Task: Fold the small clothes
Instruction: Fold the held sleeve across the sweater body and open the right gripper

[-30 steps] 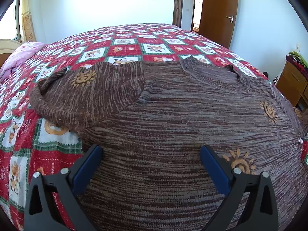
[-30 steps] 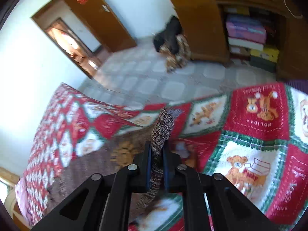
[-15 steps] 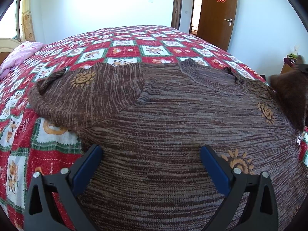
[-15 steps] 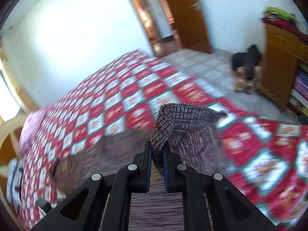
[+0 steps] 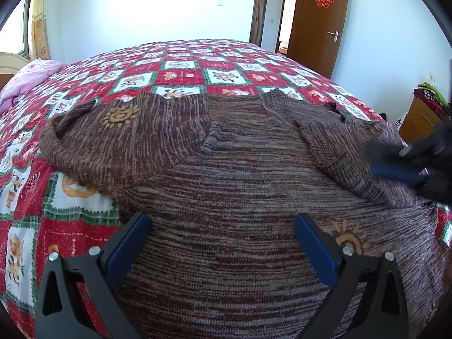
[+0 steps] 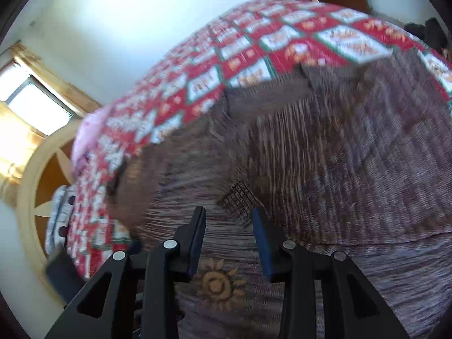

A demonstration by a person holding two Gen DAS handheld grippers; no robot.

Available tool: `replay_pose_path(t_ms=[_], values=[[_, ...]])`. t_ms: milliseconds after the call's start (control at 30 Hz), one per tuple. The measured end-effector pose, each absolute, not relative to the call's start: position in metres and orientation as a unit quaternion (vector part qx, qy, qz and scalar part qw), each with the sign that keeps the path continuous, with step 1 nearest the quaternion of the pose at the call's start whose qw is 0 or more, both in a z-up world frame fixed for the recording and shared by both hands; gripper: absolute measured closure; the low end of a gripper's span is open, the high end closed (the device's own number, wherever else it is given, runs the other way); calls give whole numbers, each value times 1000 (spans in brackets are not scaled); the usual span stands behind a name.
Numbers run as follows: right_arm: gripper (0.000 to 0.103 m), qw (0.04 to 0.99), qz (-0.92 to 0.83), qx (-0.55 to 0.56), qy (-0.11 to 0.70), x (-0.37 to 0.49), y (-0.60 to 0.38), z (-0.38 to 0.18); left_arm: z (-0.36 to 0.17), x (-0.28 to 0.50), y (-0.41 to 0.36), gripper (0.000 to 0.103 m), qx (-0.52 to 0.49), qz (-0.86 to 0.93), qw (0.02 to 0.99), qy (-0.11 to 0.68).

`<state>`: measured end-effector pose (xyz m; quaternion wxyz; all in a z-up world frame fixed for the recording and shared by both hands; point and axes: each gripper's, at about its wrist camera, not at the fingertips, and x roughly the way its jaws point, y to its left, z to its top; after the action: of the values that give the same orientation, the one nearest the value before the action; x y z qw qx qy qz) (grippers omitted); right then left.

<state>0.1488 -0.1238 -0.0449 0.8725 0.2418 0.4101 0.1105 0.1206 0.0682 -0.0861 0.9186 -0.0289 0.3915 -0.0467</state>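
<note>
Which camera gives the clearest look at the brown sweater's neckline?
The left wrist view. There the sweater lies sharp across the quilt, with its collar fully visible at the far edge. The right wrist view is motion-blurred and shows mostly the sweater's body and folded sleeve; the collar is only a smear.

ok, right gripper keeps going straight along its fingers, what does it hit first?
Probably the folded-over sleeve cuff of the brown striped knit sweater, just beyond the open right gripper, whose jaws have just been opening with nothing between them. Depth is unclear; the frame is blurred.
</note>
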Motion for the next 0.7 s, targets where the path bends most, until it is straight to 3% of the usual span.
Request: replay_pose_path(t_ms=[133, 333, 467, 600, 700], values=[[67, 900, 58, 181, 392, 144, -130, -27, -86, 121, 69, 0, -31, -49, 919, 390], [67, 871, 55, 180, 454, 154, -108, -77, -86, 121, 69, 0, -31, -49, 919, 390], [67, 878, 64, 152, 450, 148, -101, -69, -86, 121, 68, 0, -29, -47, 919, 391], [67, 902, 4, 140, 408, 147, -138, -41, -86, 121, 68, 0, -29, -48, 919, 391], [67, 893, -59, 154, 420, 146, -183, -46, -86, 121, 68, 0, -27, -47, 919, 391]])
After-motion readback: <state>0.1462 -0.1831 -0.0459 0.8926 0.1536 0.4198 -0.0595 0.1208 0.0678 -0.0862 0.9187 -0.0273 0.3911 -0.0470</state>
